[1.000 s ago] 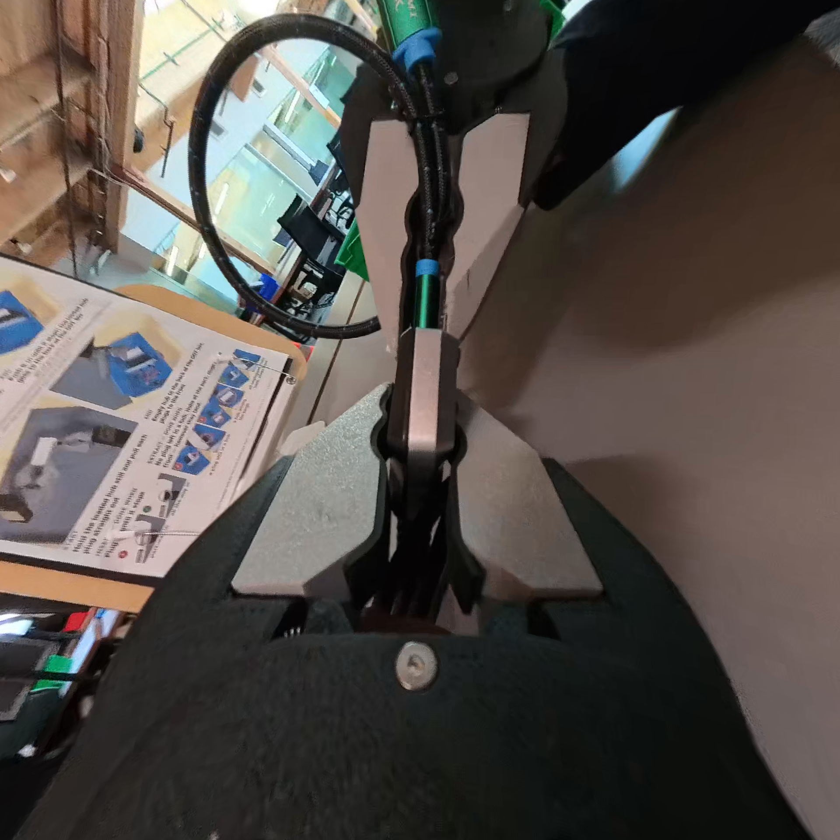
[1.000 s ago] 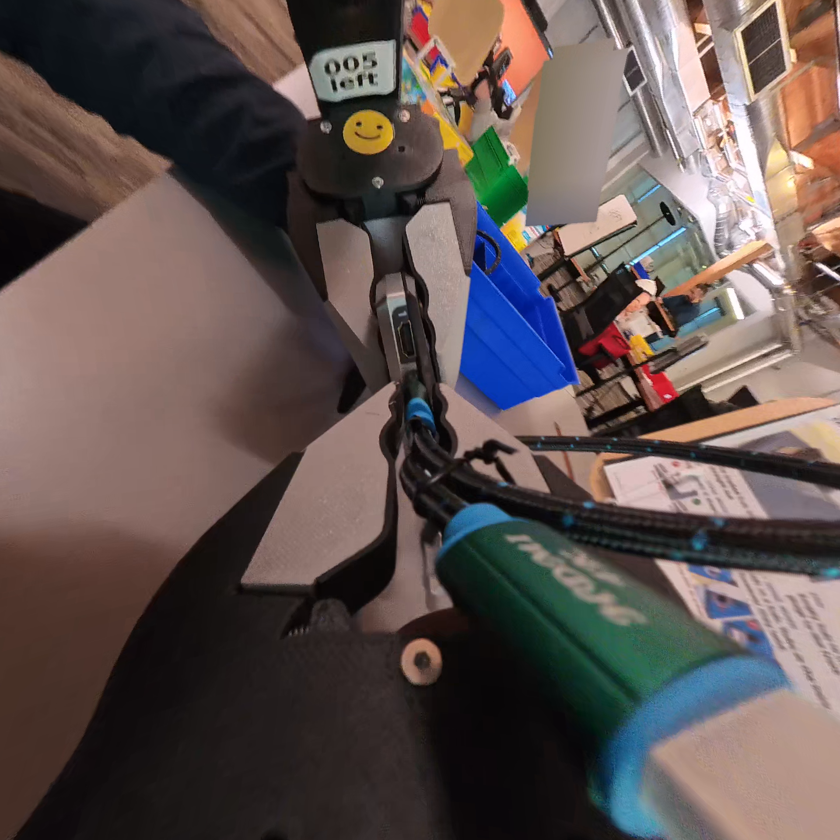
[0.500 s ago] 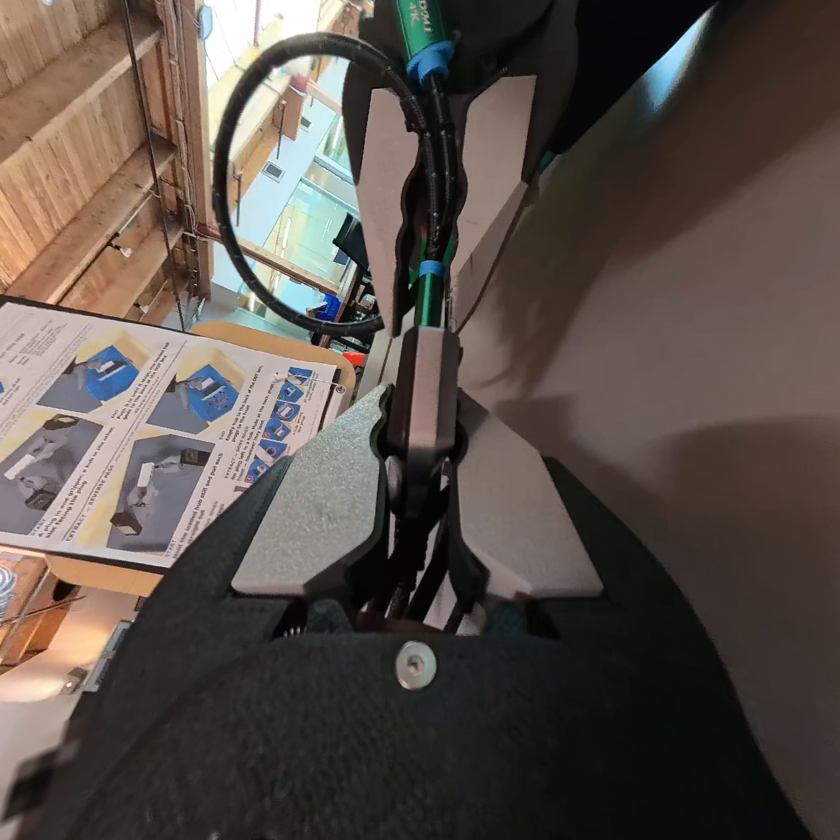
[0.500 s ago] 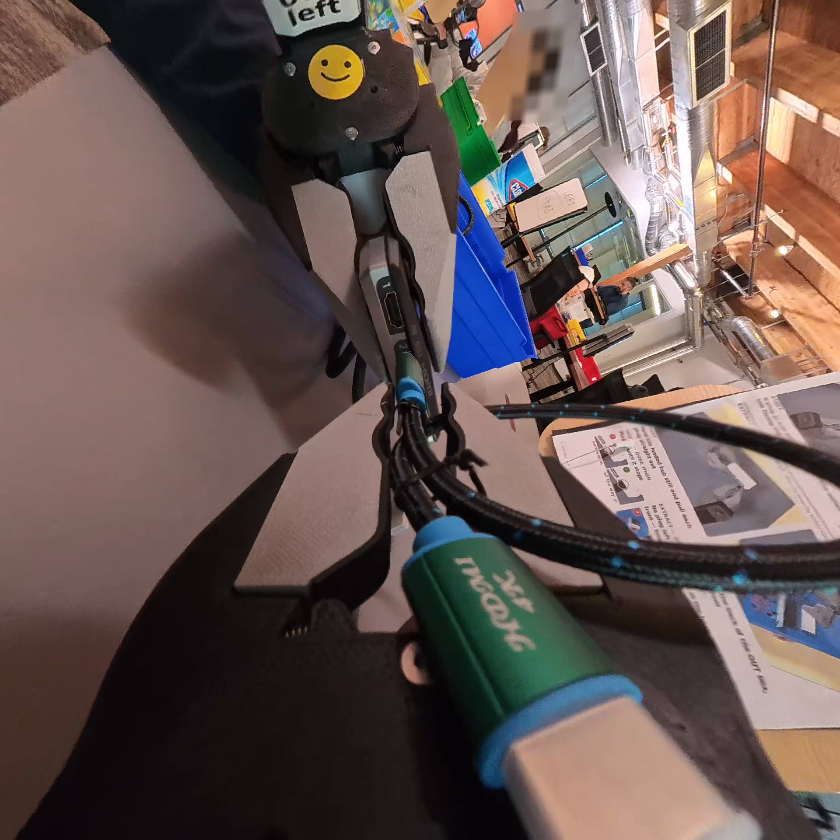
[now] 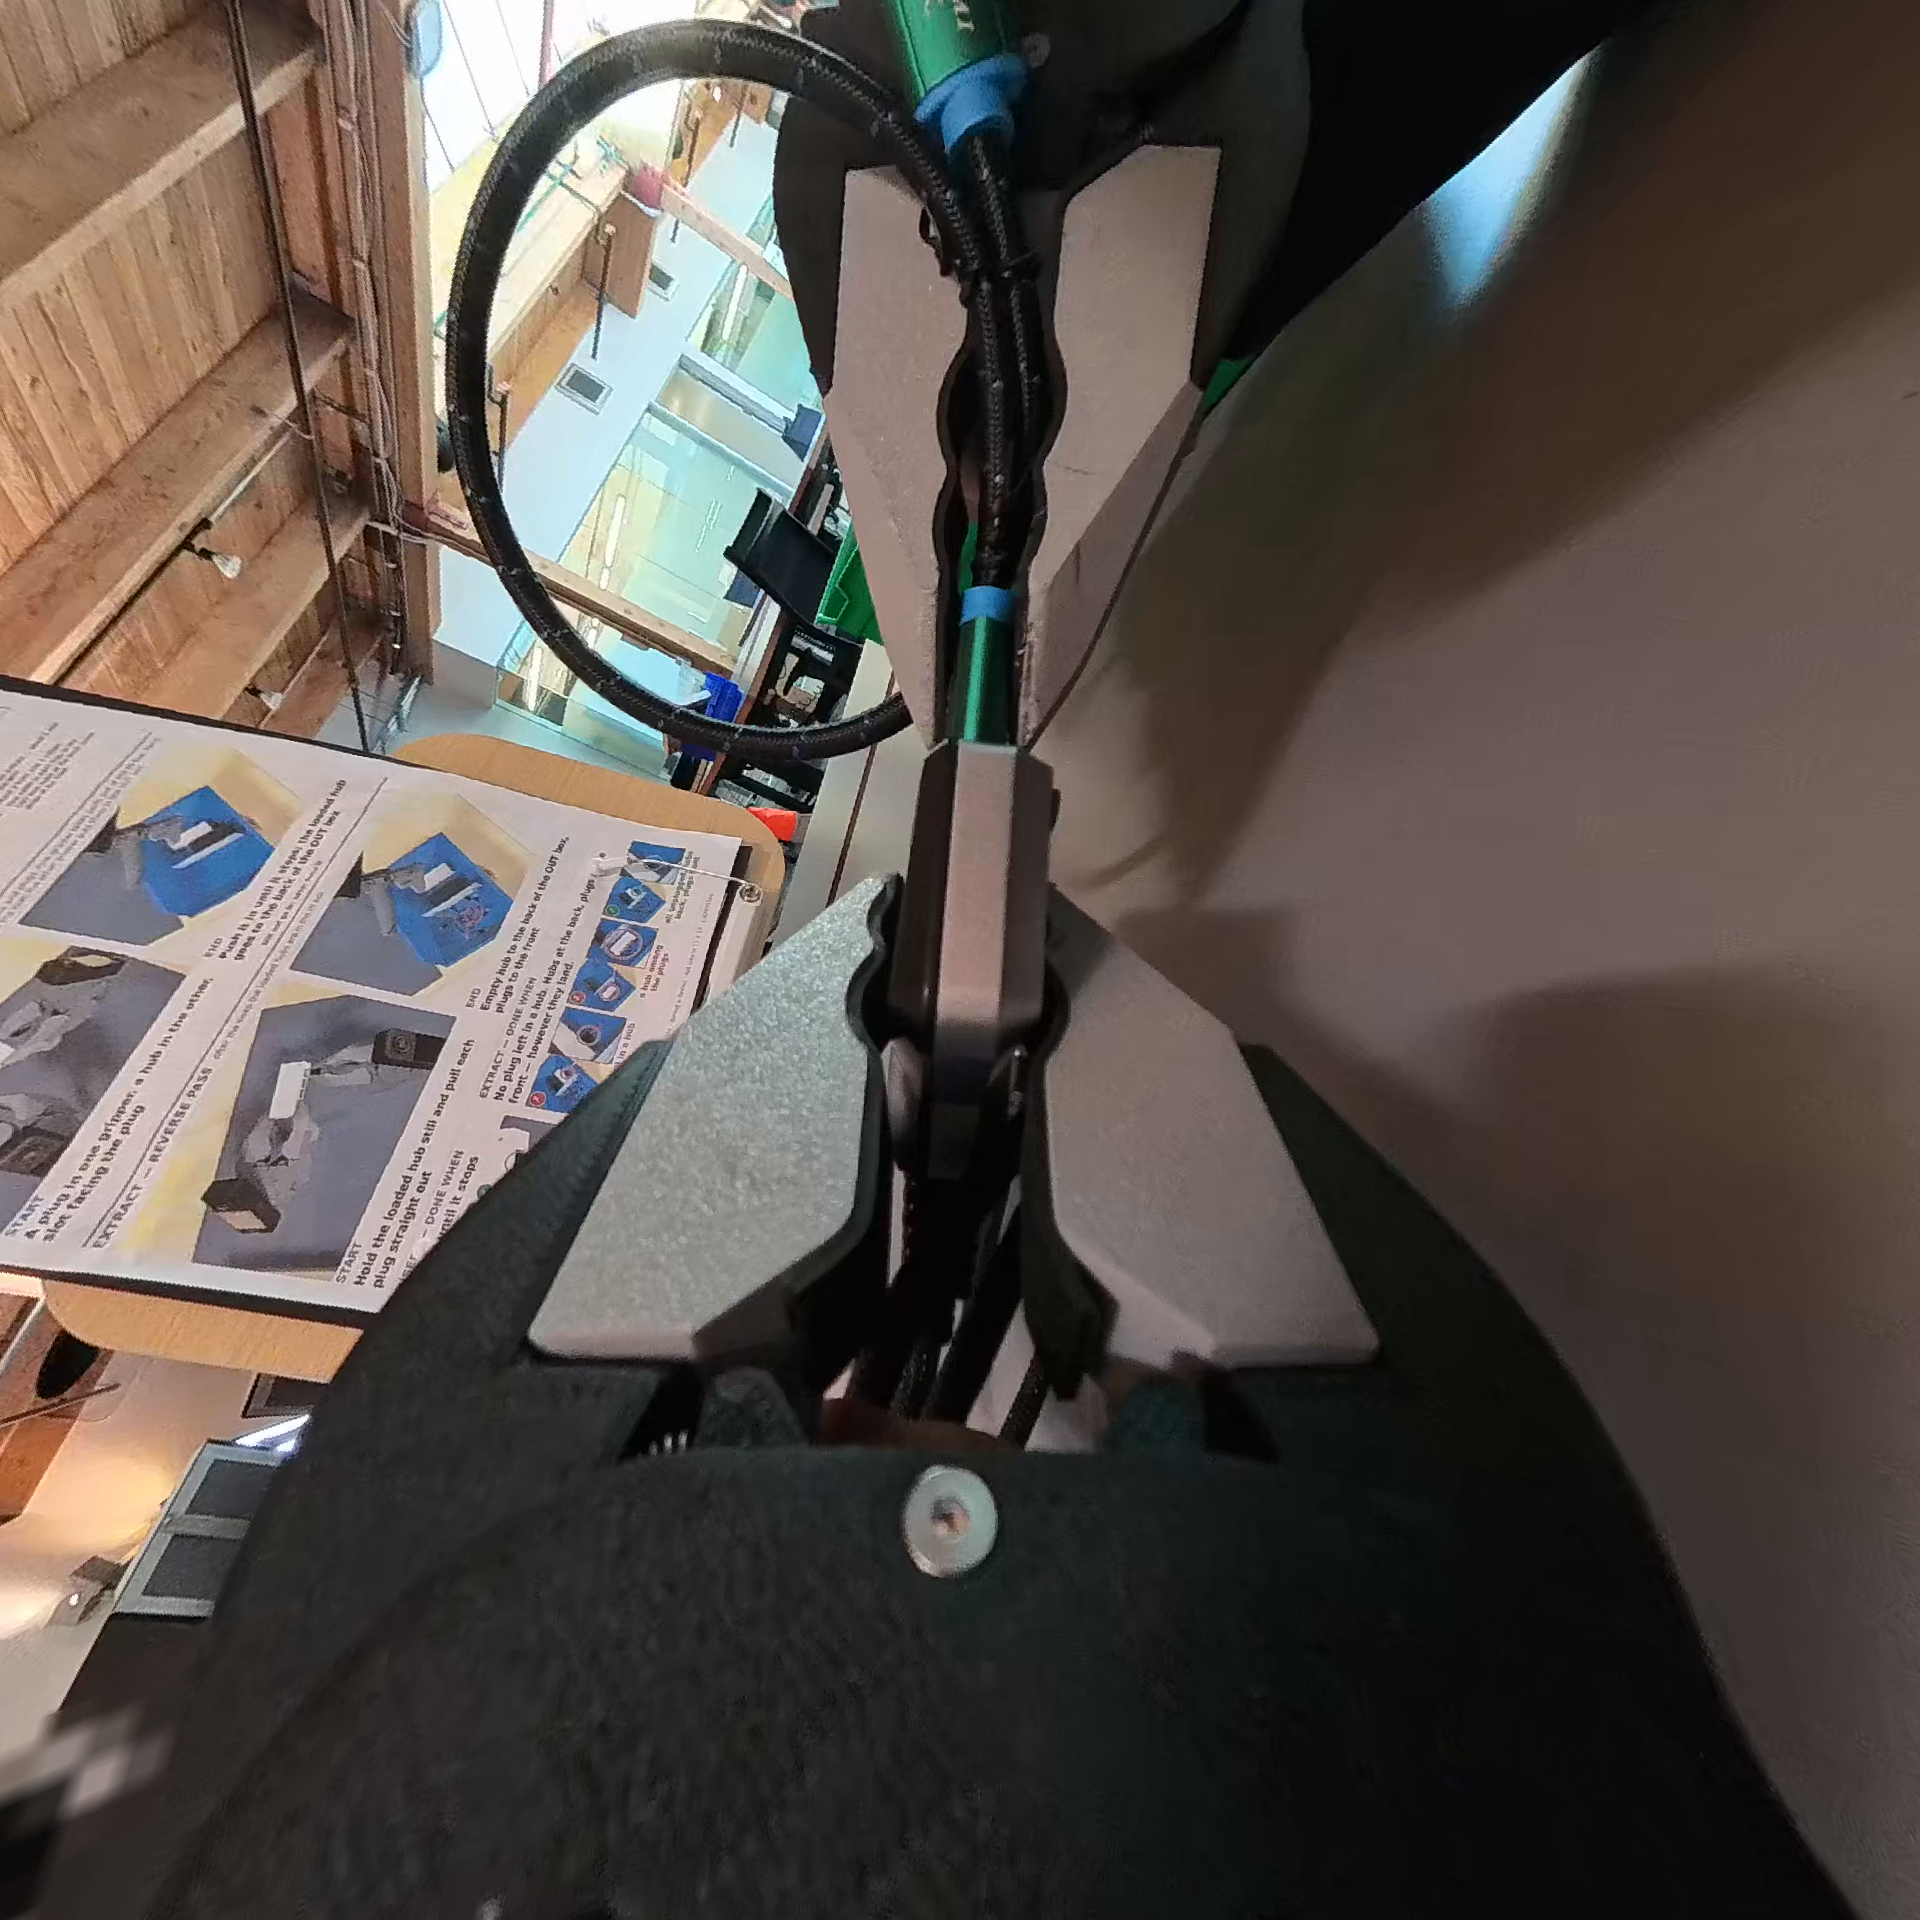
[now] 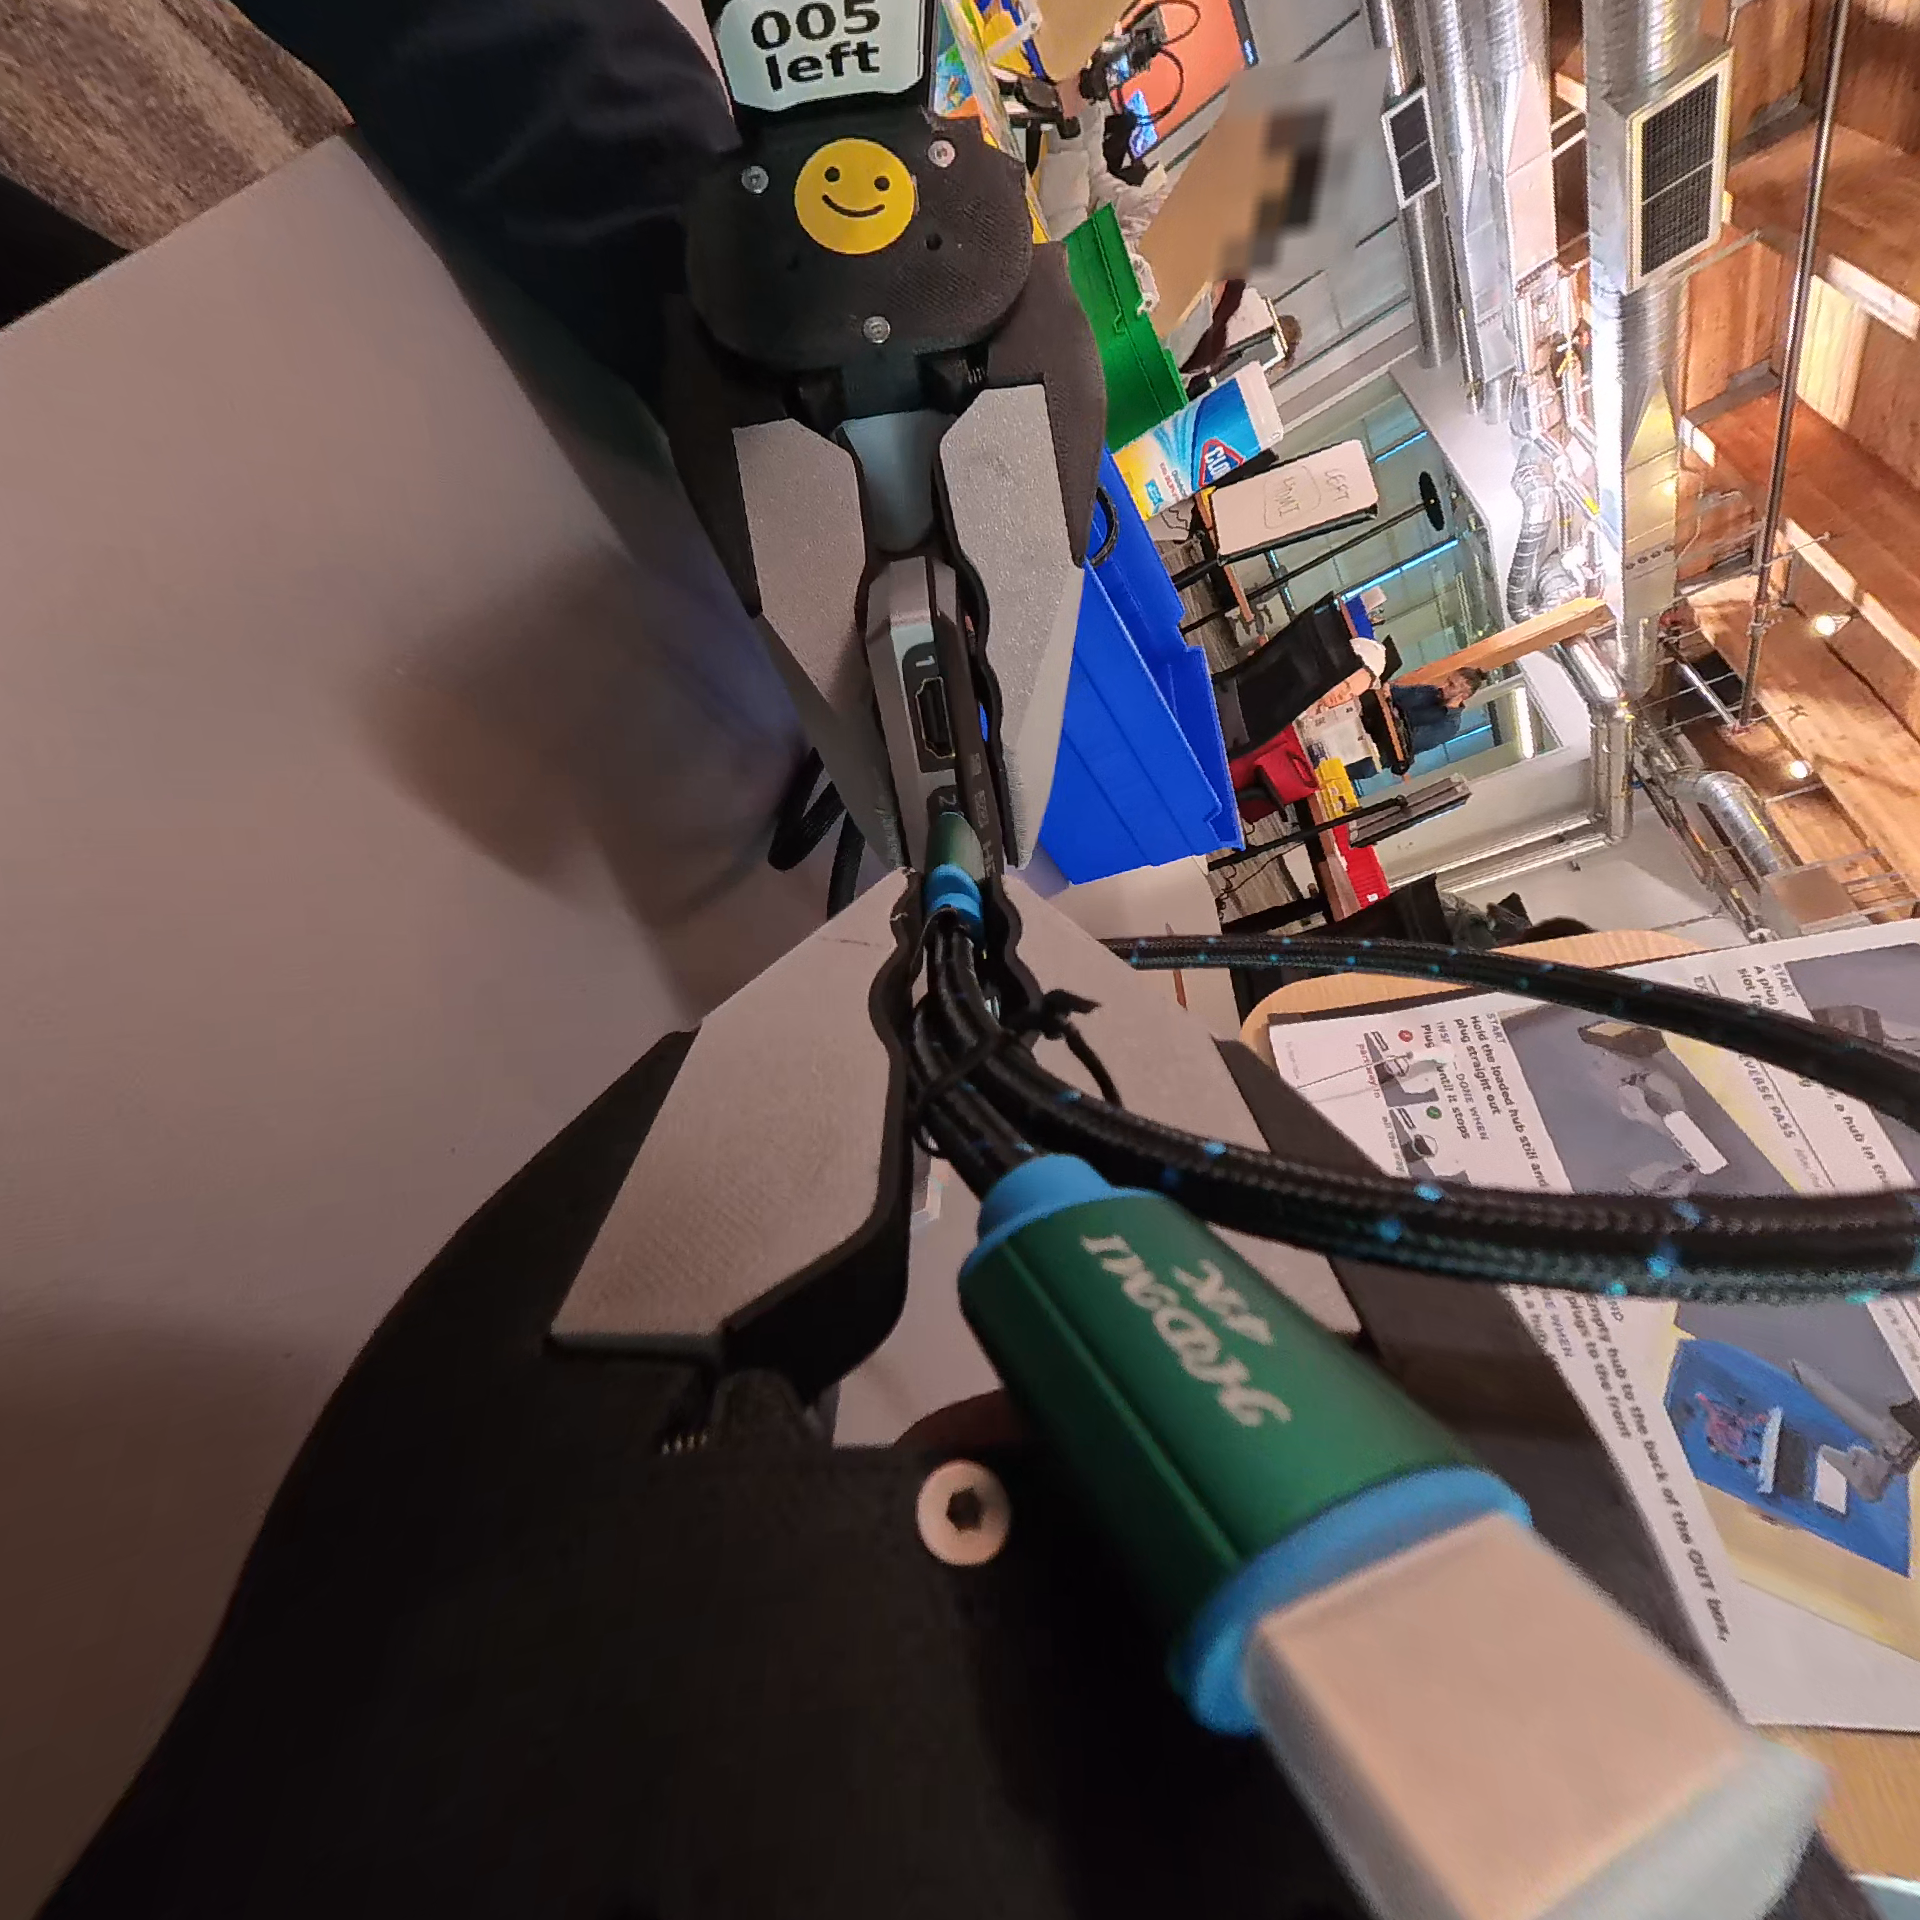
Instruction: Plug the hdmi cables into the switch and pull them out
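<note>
My left gripper (image 5: 971, 935) is shut on the grey metal switch (image 5: 977, 883), held end-on. My right gripper (image 6: 956, 914) is shut on the bundled black braided HDMI cable (image 6: 966, 1029) just behind its small green plug (image 6: 948, 844). That plug sits against the lower port of the switch (image 6: 914, 717), with no metal tip showing; the upper port is empty. In the left wrist view the right gripper (image 5: 977, 727) faces mine, with the green plug (image 5: 982, 675) meeting the switch's end. The cable's other green plug (image 6: 1195, 1382) hangs free over my right gripper.
A printed instruction sheet (image 5: 260, 997) lies on a wooden board (image 5: 582, 774) to one side. The grey table surface (image 5: 1558, 727) fills the other side. A blue bin (image 6: 1122, 727) and a green bin (image 6: 1122, 301) stand behind the left gripper. The cable loops wide (image 5: 488, 416). My two grippers' fingertips are within a few centimetres of each other.
Both grippers have tilted together, so the background has swung. The two grippers still face each other, with the green plug at the switch's end throughout.
</note>
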